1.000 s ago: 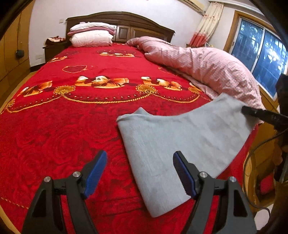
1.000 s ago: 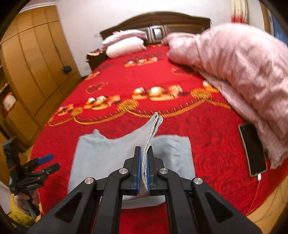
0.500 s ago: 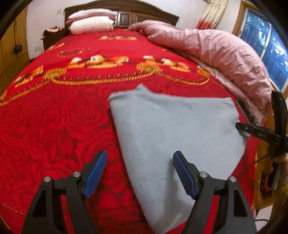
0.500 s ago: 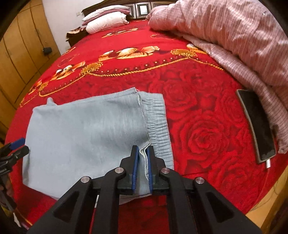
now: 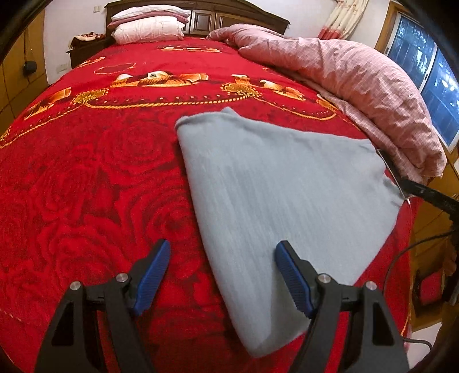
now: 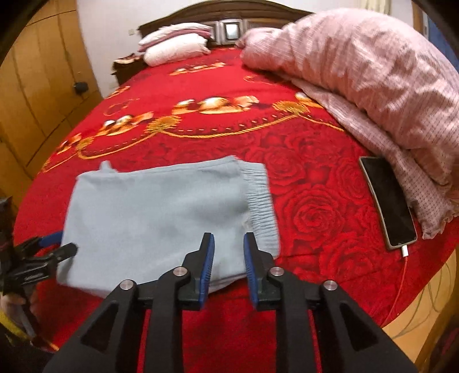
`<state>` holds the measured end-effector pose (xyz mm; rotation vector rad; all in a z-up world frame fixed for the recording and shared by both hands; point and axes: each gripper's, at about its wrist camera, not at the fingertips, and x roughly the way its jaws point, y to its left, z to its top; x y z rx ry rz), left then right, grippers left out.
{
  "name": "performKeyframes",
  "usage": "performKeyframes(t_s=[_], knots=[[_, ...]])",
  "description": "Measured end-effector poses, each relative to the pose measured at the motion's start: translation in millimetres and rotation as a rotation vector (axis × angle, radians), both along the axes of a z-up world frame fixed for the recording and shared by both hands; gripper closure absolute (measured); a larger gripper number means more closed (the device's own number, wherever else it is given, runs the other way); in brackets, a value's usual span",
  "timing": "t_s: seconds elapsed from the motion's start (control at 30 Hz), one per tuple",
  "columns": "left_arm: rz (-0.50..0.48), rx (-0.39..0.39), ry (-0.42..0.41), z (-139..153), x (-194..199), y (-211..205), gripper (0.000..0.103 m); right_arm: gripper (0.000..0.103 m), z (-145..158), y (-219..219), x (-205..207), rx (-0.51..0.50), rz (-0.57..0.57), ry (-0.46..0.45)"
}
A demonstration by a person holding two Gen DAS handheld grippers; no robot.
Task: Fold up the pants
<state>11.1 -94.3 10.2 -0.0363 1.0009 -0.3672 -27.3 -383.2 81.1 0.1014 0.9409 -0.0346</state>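
Note:
The grey pants (image 5: 281,198) lie folded flat on the red bedspread (image 5: 94,178) near the foot of the bed. In the right wrist view the pants (image 6: 155,215) show a ribbed waistband (image 6: 259,198) along their right edge. My left gripper (image 5: 223,275) is open and hovers over the near left corner of the cloth, holding nothing. My right gripper (image 6: 228,264) is open just above the near edge of the pants, with nothing between its blue pads. The left gripper (image 6: 43,252) also shows at the left edge of the right wrist view.
A pink checked duvet (image 5: 358,86) is heaped along the bed's right side. A black phone (image 6: 387,200) on a charging cable lies beside the duvet (image 6: 373,71). Pillows (image 5: 149,27) rest against the headboard. Wooden wardrobes (image 6: 37,86) stand to the left.
My right gripper laid the waistband end down onto the pants, then opened and let the cloth go. The left gripper stayed open beside the pants.

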Motion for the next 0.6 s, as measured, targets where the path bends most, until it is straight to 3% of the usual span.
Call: performKeyframes(t_s=[0.13,0.33,0.6], knots=[[-0.004,0.005,0.008,-1,-6,-1,0.024,0.08,-7,21,-3,-0.029,0.063,0.011],[-0.003,0.018,0.023,-3,-13,-1,0.024,0.08,-44,29,4,-0.062,0.049,0.104],[0.001,0.037,0.043,-8,-14,-3,0.022,0.08,-51,30,-3,-0.073,0.024,0.079]])
